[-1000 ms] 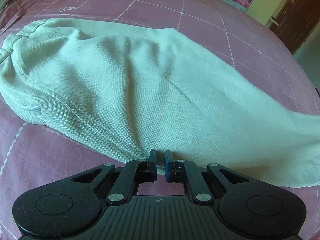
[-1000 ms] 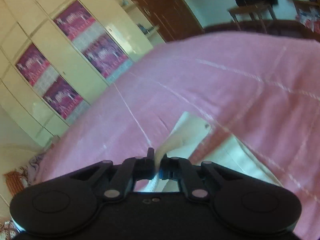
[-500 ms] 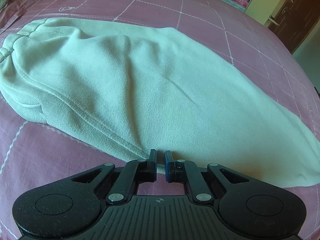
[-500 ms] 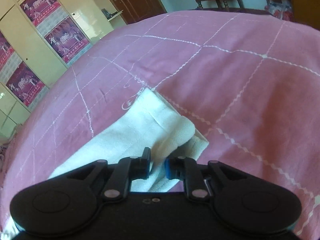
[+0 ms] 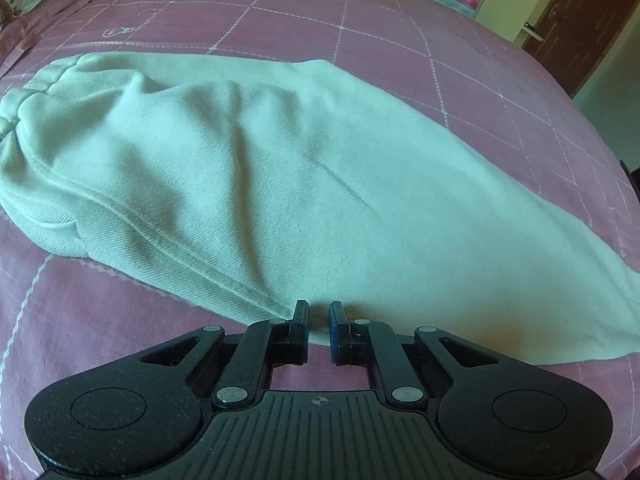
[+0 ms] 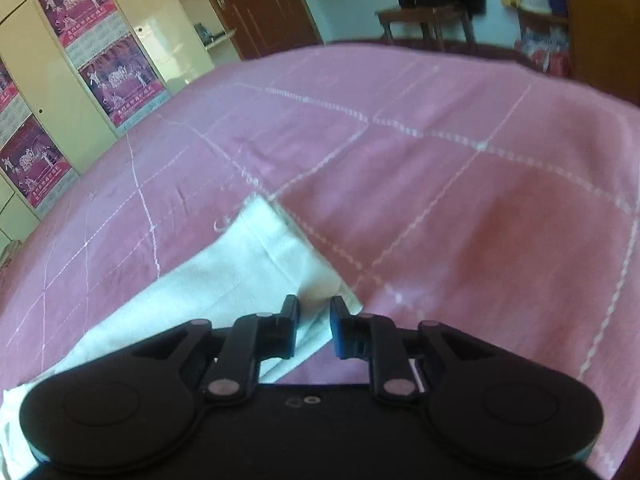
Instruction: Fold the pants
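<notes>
White pants [image 5: 248, 184] lie folded lengthwise on the pink bedspread [image 5: 360, 40], waistband at the left, legs running right. My left gripper [image 5: 318, 318] sits at the pants' near edge with its jaws slightly apart, cloth showing between them. In the right wrist view the leg cuff [image 6: 256, 252] lies flat on the bed. My right gripper [image 6: 314, 316] hovers over the cuff with its jaws open and nothing held.
A cream wardrobe with pink posters [image 6: 100, 76] and a brown door [image 6: 256, 4] stand beyond the bed. A wooden table [image 6: 424, 16] and shelves [image 6: 540, 8] are at the far side. The bedspread [image 6: 480, 220] stretches to the right of the cuff.
My right gripper opened and let the leg cuff drop flat onto the bed, then drew back slightly. My left gripper's jaws opened a little at the pants' edge.
</notes>
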{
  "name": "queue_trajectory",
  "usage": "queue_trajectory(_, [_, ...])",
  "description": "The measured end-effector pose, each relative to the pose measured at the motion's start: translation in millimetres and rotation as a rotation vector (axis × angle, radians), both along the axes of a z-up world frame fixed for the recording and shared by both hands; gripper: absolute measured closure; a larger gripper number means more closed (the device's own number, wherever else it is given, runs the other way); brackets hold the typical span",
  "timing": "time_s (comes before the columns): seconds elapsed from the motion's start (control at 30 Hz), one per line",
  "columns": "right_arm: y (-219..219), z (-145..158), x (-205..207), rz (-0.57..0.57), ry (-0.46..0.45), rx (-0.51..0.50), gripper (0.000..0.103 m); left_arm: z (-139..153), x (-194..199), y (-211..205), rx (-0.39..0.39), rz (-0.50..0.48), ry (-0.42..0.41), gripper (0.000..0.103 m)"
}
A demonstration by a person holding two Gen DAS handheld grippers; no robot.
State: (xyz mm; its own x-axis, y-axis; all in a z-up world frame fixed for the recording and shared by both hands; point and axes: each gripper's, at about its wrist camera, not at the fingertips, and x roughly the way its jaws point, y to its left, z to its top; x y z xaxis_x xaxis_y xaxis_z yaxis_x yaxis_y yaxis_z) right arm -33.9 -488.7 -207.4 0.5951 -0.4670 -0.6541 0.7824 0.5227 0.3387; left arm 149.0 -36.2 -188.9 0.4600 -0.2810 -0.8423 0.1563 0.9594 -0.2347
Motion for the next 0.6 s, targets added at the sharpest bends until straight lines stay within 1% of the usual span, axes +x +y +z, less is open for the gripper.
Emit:
queue_trajectory(0.07, [5.1, 15.8, -0.6, 0.01, -0.033, -0.054, 0.084, 6.5, 2.5, -14.8, -0.018, -0.041, -0.009, 0.095])
queue_trajectory(0.1, [7.1, 21.8, 4.0, 0.043, -0.048, -0.058, 0.084, 9.6, 5.0, -25.6, -0.025, -0.069, -0.013, 0.095])
queue_trajectory(0.2, [20.7, 28.6, 34.4, 0.221, -0.061, -0.015, 0.082, 11.0, 14.7, -64.1, -0.036, -0.148, 0.001, 0.095])
queue_trajectory(0.33, [67.2, 15.2, 89.2, 0.456, -0.023, 0.036, 0.082, -1.6, 29.3, -118.5, -0.005, -0.228, 0.003, 0.095])
queue_trajectory(0.43, [104.9, 6.4, 138.4, 0.611, 0.017, 0.053, 0.082, -8.7, 48.6, -151.1, 0.033, -0.245, -0.031, 0.095])
queue_trajectory(0.5, [123.9, -0.9, 169.4, 0.685, 0.062, 0.037, 0.082, -10.3, 65.9, -165.5, 0.04, -0.229, -0.044, 0.095])
queue_trajectory(0.53, [131.1, -5.9, 183.8, 0.714, 0.085, 0.04, 0.083, -10.9, 75.2, -170.3, 0.036, -0.218, -0.047, 0.095])
queue_trajectory(0.6, [139.1, -15.2, 207.5, 0.735, 0.116, 0.032, 0.083, -11.9, 91.1, -178.8, 0.03, -0.204, -0.056, 0.095])
